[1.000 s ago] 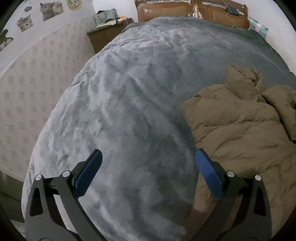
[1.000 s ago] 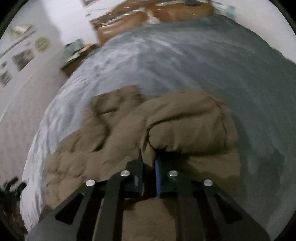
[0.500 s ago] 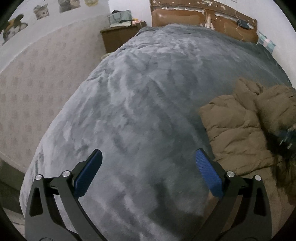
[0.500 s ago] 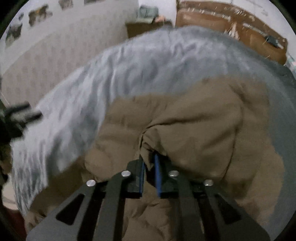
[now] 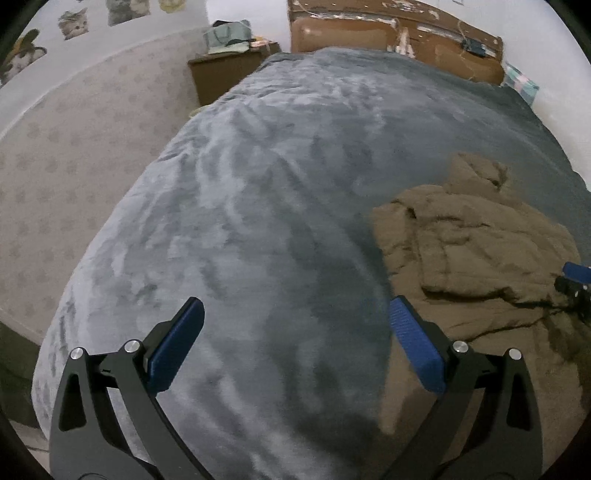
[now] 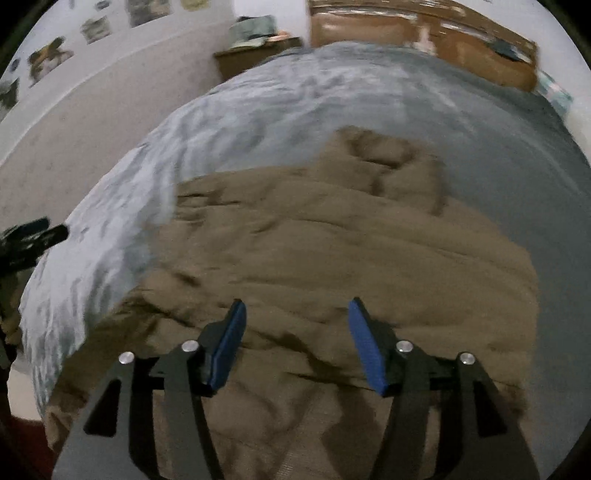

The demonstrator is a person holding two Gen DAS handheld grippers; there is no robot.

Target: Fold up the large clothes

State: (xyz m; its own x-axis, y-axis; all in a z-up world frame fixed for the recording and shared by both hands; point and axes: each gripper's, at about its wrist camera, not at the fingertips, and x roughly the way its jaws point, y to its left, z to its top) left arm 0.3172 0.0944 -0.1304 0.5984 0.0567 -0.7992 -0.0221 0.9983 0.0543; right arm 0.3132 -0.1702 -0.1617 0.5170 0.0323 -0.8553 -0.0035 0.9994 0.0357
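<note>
One jacket (image 6: 332,258), brown and puffy, is lying crumpled on the near right part of the grey blanket (image 5: 258,221) covering the bed. Its long axis is running away from you toward the headboard (image 5: 388,33), with the bunched hood or collar end at the far end.

Your right gripper (image 6: 295,343) is hovering directly over the jacket's near half, fingers spread, pinching nothing. Your left gripper (image 5: 295,343) is also spread wide and empty, hanging over bare blanket, with the jacket's left edge lying just beside its right finger (image 5: 417,354). So the jacket is sitting to the right of the left gripper and straight under the right one; the right is the nearer by far.

My read: you're sitting between grabs, and the next pinch is looking easiest on the near hem. Nightstand (image 5: 229,70) is standing well apart, beside the headboard.
</note>
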